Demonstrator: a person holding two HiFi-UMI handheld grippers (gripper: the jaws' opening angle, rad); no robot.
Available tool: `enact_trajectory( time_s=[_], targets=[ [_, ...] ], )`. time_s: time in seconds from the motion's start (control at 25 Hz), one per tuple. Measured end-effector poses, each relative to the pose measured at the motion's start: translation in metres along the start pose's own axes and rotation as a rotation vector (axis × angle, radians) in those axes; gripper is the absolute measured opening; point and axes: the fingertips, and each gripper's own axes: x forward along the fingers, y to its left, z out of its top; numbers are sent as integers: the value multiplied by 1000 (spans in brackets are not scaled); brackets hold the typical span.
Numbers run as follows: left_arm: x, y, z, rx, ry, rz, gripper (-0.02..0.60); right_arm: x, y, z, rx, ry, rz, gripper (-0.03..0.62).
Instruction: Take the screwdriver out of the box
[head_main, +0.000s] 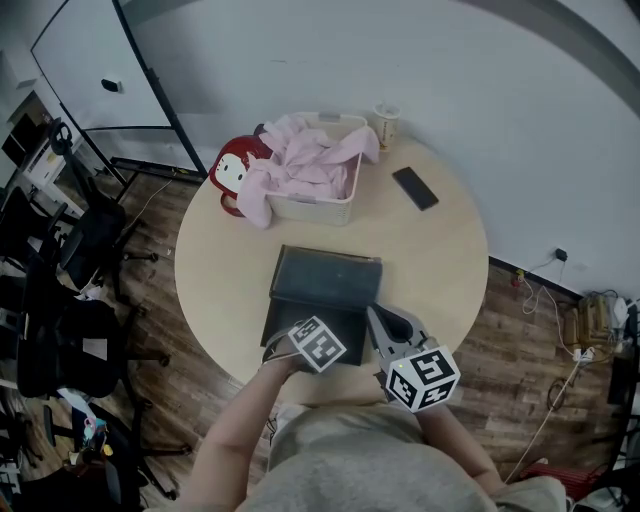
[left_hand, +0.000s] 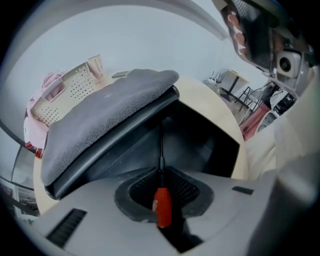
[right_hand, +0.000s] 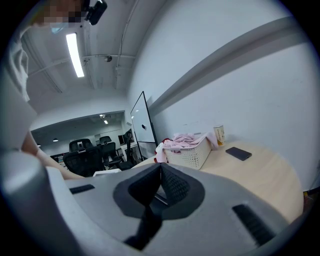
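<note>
The left gripper (left_hand: 161, 194) points steeply down into the open dark box (left_hand: 210, 145) at the near edge of the round table (head_main: 445, 270). Its jaws are pressed in on the red handle of the screwdriver (left_hand: 162, 205), which stands between the pads; the thin black shaft runs from the handle down into the box's dark inside, so the tool is still within the box. The box's lid (left_hand: 107, 117), lined with grey felt, stands raised on the far side. The right gripper (right_hand: 160, 167) hangs just beside the box at its right, nearly level, with its jaws together and nothing between them. Farther back on the table sit a white basket (head_main: 335, 208) heaped with pink cloth (head_main: 305, 160), a red plush toy (head_main: 232, 172) touching its left side, a paper cup (head_main: 385, 125) and a dark phone (head_main: 414, 187)
</note>
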Motion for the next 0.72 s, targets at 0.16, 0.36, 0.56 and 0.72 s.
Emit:
enact_trajectory(
  time_s=[0.16,0.36,0.56,0.72],
  targets=[
    [-8,2,3,8,-14,15,51,-5,3,0,-1,-3,0,0],
    [-23,3,7,13,-47,34,51,-11,9,-2,0,-8,-2,0],
    [-41,-1,9,27,-86,59,49,-19,15,-5,0,-13,-8,0],
    [-47,-1,5,104,-69,118,49,-25,20,-9,6,-18,-15,0]
  ],
)
